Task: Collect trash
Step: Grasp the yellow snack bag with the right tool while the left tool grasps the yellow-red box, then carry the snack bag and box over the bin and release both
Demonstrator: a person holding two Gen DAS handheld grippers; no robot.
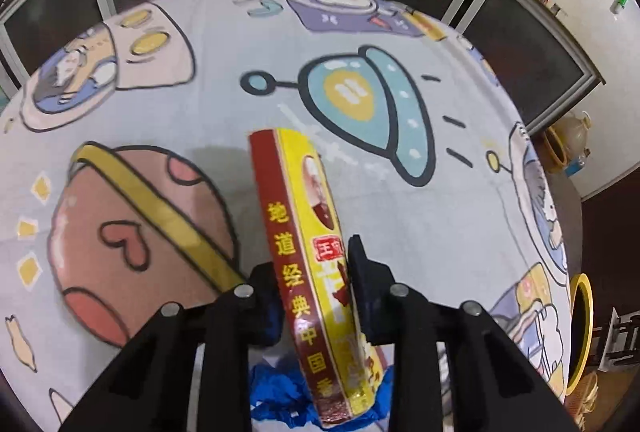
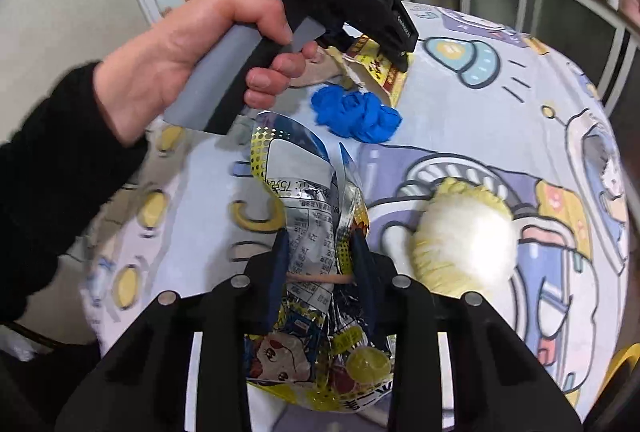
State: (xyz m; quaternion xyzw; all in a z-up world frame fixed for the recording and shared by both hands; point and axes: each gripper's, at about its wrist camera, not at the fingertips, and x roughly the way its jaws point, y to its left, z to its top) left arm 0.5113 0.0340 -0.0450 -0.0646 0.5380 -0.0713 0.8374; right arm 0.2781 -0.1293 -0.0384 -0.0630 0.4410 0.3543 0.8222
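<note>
The left gripper [image 1: 314, 296] pinches the yellow-red box [image 1: 310, 264] upright between its fingers, while the right gripper [image 2: 320, 264] clamps the foil snack wrapper [image 2: 316, 232] above the tablecloth [image 2: 460, 136].

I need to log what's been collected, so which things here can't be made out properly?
- Blue crumpled item: left wrist view, mostly hidden behind the yellow-red box.
- Box: right wrist view, largely covered by the left gripper.
- Yellow-white fluffy object: right wrist view, overexposed, identity unclear.
- Snack wrapper: lower end cut off by the right gripper.
</note>
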